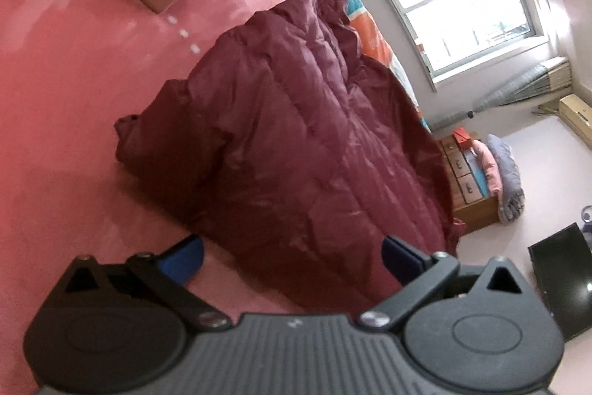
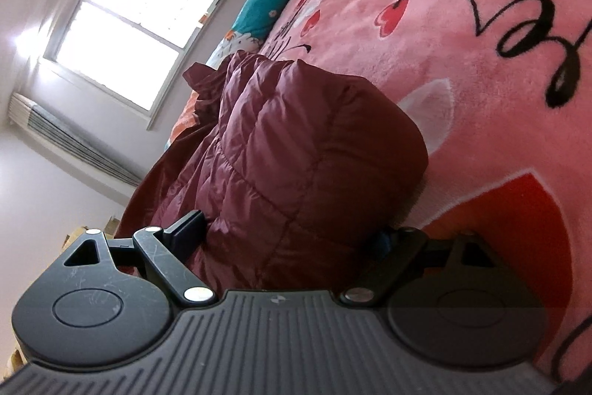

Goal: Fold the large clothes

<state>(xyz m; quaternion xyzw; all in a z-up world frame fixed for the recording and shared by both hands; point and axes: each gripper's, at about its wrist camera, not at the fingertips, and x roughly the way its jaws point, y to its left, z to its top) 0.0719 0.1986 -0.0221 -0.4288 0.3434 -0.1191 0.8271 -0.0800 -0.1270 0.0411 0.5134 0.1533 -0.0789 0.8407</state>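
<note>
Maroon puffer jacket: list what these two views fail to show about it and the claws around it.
- Maroon puffer jacket: left wrist view is blurred, so seams and fasteners are unreadable; the claw body covers its near edge.
- Right claw: right wrist view, the jacket bulges between the fingers, hiding the right-hand pad; pad contact cannot be told.
- Left claw: open over the pink blanket.

Black cursive on pink blanket [image 2: 462, 36], illegible.
</note>
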